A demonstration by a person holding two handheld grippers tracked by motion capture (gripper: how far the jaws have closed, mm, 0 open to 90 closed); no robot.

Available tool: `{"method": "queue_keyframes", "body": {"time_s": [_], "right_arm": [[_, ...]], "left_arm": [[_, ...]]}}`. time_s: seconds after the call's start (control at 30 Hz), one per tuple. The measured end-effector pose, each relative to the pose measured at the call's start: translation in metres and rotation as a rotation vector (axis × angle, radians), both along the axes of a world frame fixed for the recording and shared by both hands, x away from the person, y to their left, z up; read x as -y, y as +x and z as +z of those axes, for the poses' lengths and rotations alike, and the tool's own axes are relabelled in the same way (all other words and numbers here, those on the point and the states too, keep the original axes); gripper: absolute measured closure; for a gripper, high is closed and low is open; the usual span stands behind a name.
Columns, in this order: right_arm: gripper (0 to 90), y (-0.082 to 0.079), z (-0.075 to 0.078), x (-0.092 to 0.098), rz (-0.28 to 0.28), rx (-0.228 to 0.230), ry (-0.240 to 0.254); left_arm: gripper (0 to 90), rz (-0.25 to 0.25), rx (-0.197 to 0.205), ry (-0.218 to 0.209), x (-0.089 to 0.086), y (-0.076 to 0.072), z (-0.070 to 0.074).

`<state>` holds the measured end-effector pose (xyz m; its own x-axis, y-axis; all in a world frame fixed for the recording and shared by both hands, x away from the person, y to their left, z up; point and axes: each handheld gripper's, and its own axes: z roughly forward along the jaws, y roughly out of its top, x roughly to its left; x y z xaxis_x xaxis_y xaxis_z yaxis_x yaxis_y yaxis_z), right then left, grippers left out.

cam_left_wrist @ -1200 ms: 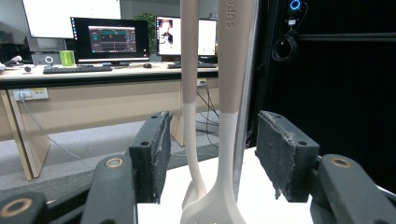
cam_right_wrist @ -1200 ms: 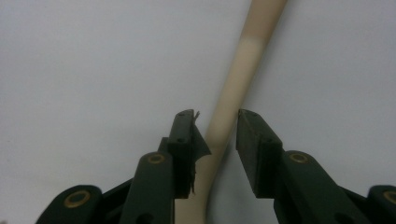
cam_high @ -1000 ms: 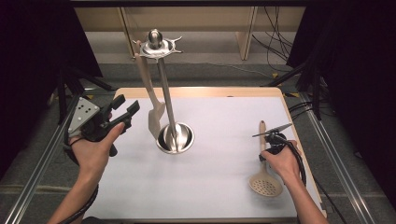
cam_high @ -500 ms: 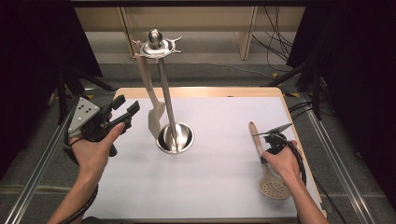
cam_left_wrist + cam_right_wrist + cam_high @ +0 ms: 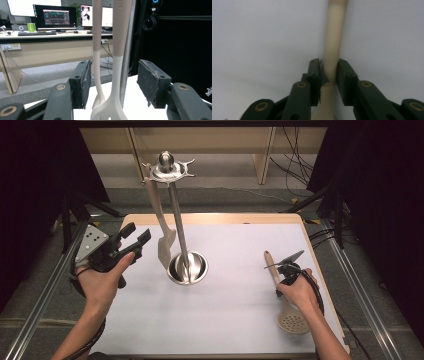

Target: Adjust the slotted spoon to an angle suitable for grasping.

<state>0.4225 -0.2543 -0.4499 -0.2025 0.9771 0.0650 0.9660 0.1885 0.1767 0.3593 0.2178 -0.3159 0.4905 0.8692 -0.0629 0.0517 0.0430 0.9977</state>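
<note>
High view: rack (image 5: 187, 268) w/ hung spatula (image 5: 165, 249), mid-table.

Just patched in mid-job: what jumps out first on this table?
The tall steel utensil stand at the table's centre, a pale spatula hanging from its top. Near the right edge, the right tool has its jaws around the handle of a skimmer lying on the white mat. The left tool is open, facing the stand.
</note>
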Motion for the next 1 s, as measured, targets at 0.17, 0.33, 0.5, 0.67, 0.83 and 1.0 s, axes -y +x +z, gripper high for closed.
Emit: {"method": "queue_keyframes", "body": {"time_s": [0.17,0.33,0.5,0.67,0.83,1.0], "right_arm": [[78.1,0.002,0.001,0.001,-0.017,-0.013,0.008],[79.3,0.000,0.001,0.003,-0.045,0.006,0.026],[79.3,-0.006,0.007,0.005,-0.074,0.057,0.093],[79.3,-0.020,0.021,0.002,-0.024,0.175,0.161],[79.3,-0.037,0.033,-0.006,0.023,0.322,0.168],[79.3,-0.055,0.045,-0.010,0.095,0.484,0.200]], "left_arm": [[43.9,-0.003,-0.005,0.002,0.001,0.000,-0.001],[43.9,-0.010,-0.009,0.007,0.002,0.000,-0.002],[44.0,-0.019,-0.014,0.016,0.004,0.000,-0.004],[44.2,-0.031,-0.014,0.023,0.008,-0.002,-0.005],[44.2,-0.048,-0.008,0.033,0.013,-0.005,-0.003],[44.2,-0.081,-0.007,0.043,0.023,-0.006,-0.003]]}}
